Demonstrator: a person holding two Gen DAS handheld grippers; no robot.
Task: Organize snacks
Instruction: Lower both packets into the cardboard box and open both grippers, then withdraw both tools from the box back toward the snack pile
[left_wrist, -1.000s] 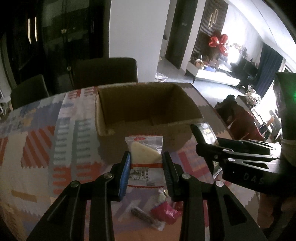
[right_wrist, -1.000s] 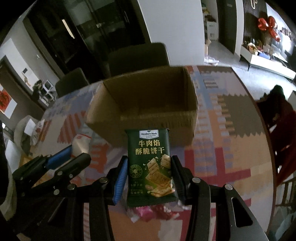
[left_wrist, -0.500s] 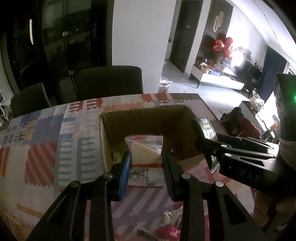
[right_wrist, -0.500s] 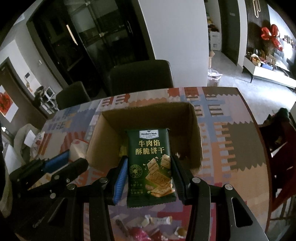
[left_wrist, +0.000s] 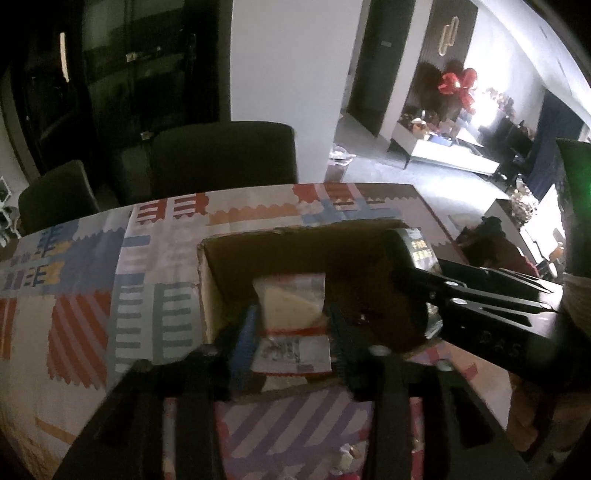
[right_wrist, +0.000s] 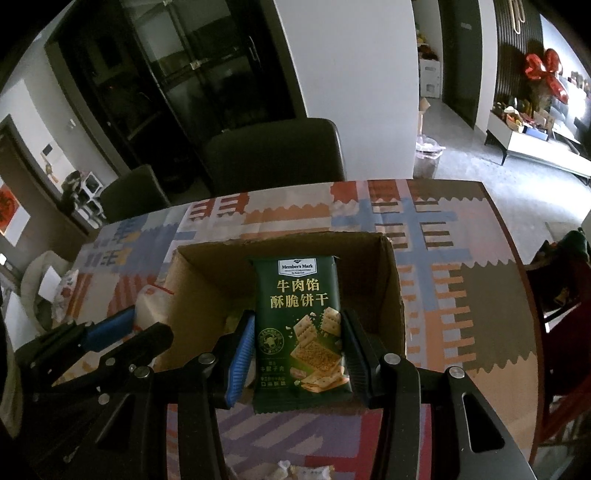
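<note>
An open cardboard box stands on the patterned table. My left gripper is shut on a clear-wrapped pale snack and holds it over the box's near left part. My right gripper is shut on a dark green cracker packet and holds it over the box's near edge. Each gripper shows in the other's view: the right gripper at the right of the left wrist view, the left gripper at the left of the right wrist view.
The tablecloth has coloured patches. Small wrapped sweets lie on the table at the near edge. Two dark chairs stand behind the table. A red-clothed shape is off the right side.
Both grippers have risen and moved forward with their snacks. They have gone from in front of the box to over its opening. The loose sweets have slid toward the bottom of both views.
</note>
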